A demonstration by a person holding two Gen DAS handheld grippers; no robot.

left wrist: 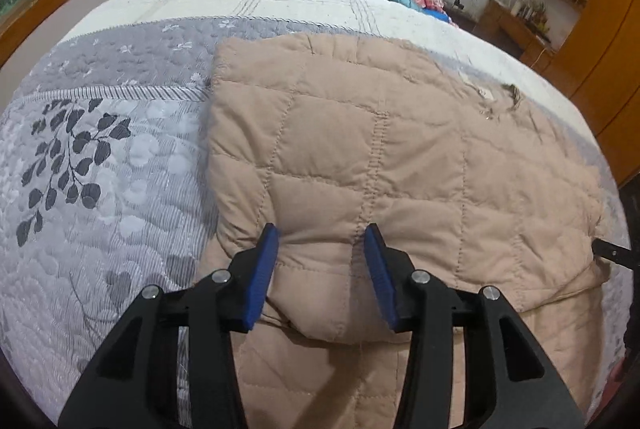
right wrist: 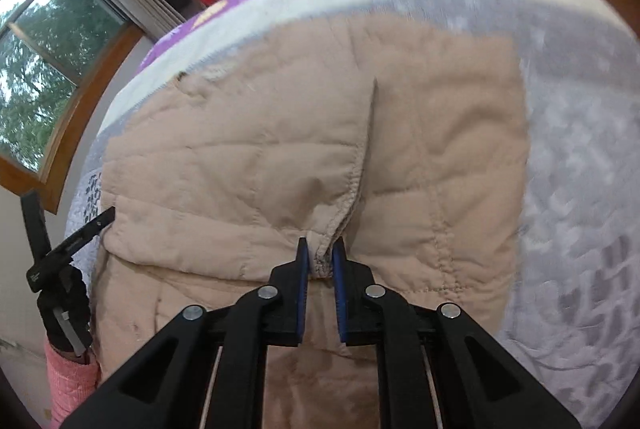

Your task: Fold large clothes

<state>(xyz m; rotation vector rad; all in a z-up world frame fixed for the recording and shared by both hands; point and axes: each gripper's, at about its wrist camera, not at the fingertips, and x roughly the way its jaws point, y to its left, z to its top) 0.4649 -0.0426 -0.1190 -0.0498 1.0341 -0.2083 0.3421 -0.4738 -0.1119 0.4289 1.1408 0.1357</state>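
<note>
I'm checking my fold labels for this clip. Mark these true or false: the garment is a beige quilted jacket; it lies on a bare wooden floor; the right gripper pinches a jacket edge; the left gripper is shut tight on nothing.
1. Beige quilted jacket: true.
2. On a wooden floor: false, it lies on a grey patterned bedspread.
3. Right gripper pinches a stitched edge: true.
4. Left gripper shut on nothing: false, its jaws straddle a padded fold.
</note>
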